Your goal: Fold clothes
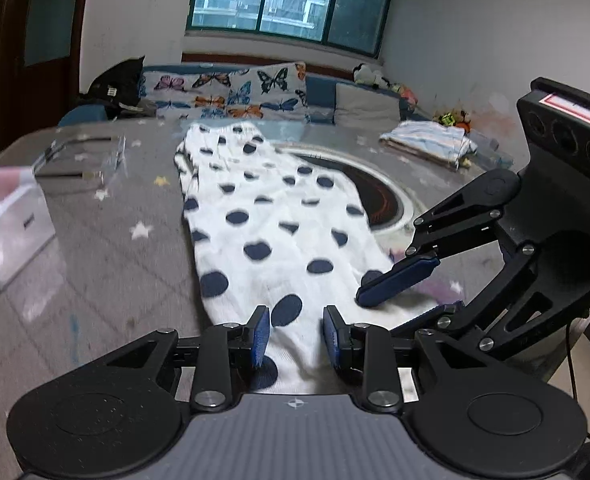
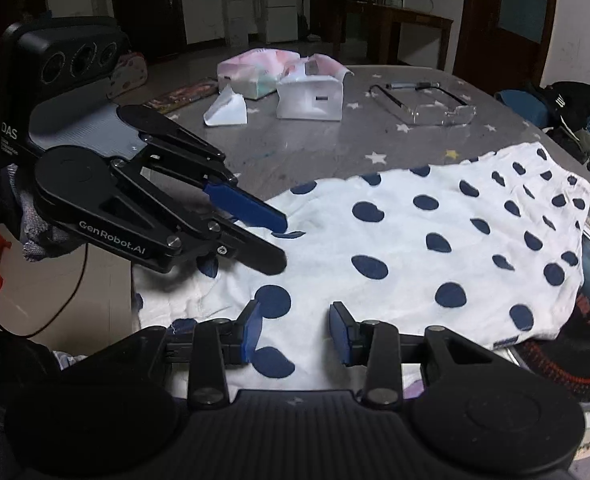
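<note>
A white garment with dark blue polka dots [image 1: 271, 220] lies flat on the grey star-patterned table [image 1: 127, 264], stretching away from me. It also shows in the right wrist view [image 2: 435, 248]. My left gripper [image 1: 296, 332] is open, its blue pads on either side of the garment's near edge. My right gripper [image 2: 297, 330] is open over the same near edge. Each gripper shows in the other's view: the right gripper [image 1: 399, 292] at the garment's right corner, the left gripper [image 2: 271, 236] at its left side, both open.
A white tissue box [image 1: 7, 224] and a clear plastic tray [image 1: 83, 156] sit on the table's left. A folded striped cloth [image 1: 431, 140] lies at the far right. A round inset hob [image 1: 387, 200] is partly under the garment. A butterfly-print sofa [image 1: 231, 92] stands behind.
</note>
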The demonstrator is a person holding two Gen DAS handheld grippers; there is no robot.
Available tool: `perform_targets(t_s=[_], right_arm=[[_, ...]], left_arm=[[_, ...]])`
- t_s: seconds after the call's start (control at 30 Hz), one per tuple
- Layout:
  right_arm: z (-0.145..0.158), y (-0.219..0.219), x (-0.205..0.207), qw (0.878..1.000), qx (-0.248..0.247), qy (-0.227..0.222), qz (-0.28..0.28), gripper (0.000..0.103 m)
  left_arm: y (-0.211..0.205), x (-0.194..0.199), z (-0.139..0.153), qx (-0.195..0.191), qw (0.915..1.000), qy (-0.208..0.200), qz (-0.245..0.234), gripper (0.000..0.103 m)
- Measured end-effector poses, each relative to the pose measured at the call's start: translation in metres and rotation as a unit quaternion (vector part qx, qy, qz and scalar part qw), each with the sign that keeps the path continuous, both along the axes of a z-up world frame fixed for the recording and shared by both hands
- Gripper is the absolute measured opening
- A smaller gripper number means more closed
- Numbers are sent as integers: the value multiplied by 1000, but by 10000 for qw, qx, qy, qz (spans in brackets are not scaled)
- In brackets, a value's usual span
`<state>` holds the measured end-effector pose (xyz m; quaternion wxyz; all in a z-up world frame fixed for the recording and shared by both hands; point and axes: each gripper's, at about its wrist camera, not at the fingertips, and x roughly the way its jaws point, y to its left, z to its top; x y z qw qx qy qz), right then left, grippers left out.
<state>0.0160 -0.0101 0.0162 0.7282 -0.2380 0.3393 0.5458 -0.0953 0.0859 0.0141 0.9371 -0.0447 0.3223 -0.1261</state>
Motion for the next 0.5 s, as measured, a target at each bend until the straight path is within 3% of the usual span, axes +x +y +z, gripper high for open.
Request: perform_targets(t_s=[0.27, 0.5], right_arm=[[22, -18, -12, 9999, 137, -4, 44, 37], [6, -26, -24, 9998, -7, 195, 45, 38]], left_arm=[[-2, -21, 24, -141, 9993, -349, 36, 31], [-14, -31, 9, -130, 9997, -102, -184, 31]])
